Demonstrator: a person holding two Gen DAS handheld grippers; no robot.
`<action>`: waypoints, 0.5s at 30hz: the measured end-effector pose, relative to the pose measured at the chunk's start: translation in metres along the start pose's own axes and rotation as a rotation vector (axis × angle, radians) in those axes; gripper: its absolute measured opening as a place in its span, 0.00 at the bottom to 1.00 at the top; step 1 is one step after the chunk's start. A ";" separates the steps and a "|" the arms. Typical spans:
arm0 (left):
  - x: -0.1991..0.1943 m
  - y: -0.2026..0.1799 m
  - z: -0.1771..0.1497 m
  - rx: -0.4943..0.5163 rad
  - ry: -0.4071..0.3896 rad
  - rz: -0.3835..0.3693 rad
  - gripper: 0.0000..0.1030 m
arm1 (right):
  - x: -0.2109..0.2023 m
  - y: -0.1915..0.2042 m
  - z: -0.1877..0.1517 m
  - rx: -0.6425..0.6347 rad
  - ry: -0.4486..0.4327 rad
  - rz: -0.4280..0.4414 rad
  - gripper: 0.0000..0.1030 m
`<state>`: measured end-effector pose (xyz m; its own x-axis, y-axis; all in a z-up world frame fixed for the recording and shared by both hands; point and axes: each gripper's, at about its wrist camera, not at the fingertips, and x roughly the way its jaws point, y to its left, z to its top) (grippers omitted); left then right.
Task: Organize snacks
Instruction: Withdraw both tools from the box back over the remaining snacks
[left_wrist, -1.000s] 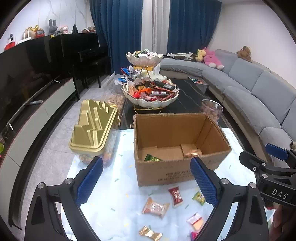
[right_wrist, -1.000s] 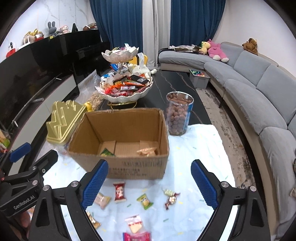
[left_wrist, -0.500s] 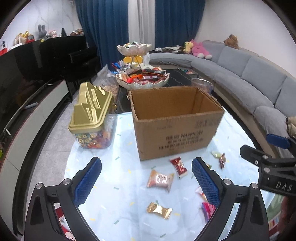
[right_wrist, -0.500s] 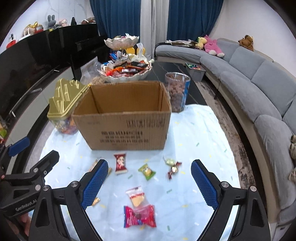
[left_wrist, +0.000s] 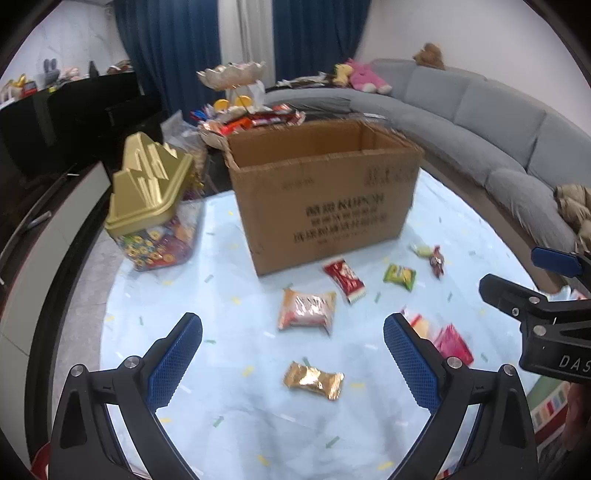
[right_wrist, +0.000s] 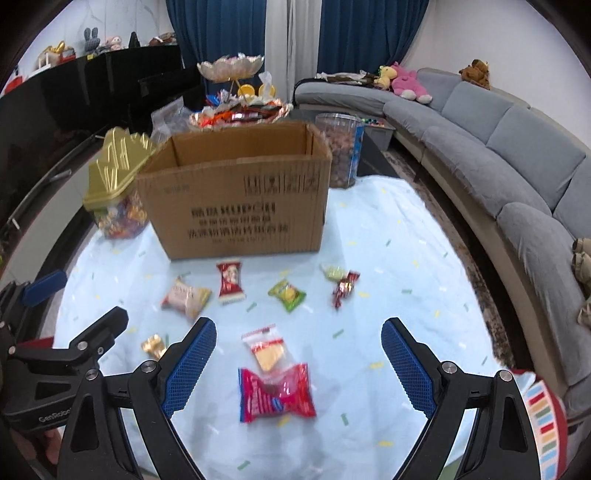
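Both my left gripper (left_wrist: 292, 352) and right gripper (right_wrist: 298, 354) spread wide, empty. Gold candy (left_wrist: 313, 380) and red packet (right_wrist: 275, 392) lie in clear worktop (right_wrist: 388, 258) space, box (right_wrist: 236, 192) well ahead.

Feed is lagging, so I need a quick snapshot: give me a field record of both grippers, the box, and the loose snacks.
left gripper: open, empty, above the gold-wrapped candy
right gripper: open, empty, above the red snack packet
cardboard box: upright, top open, on the light blue cloth
loose snacks: clear packet with yellow piece, pink-and-white packet, red packet, green packet, twisted candies
gold-lidded candy jar: left of box
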<state>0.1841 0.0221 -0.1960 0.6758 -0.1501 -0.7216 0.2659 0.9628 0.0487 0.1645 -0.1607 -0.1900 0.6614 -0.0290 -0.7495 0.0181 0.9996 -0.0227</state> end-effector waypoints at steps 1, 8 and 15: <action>0.003 -0.001 -0.003 0.013 0.005 -0.008 0.97 | 0.002 0.001 -0.004 0.000 0.006 0.002 0.89; 0.019 -0.007 -0.020 0.110 0.023 -0.041 0.97 | 0.015 0.009 -0.024 -0.024 0.016 -0.007 0.89; 0.039 -0.006 -0.033 0.126 0.063 -0.082 0.96 | 0.033 0.012 -0.040 -0.033 0.071 -0.016 0.89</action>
<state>0.1862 0.0179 -0.2467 0.6053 -0.2087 -0.7681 0.4053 0.9114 0.0717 0.1571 -0.1502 -0.2416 0.6061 -0.0463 -0.7941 0.0031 0.9984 -0.0559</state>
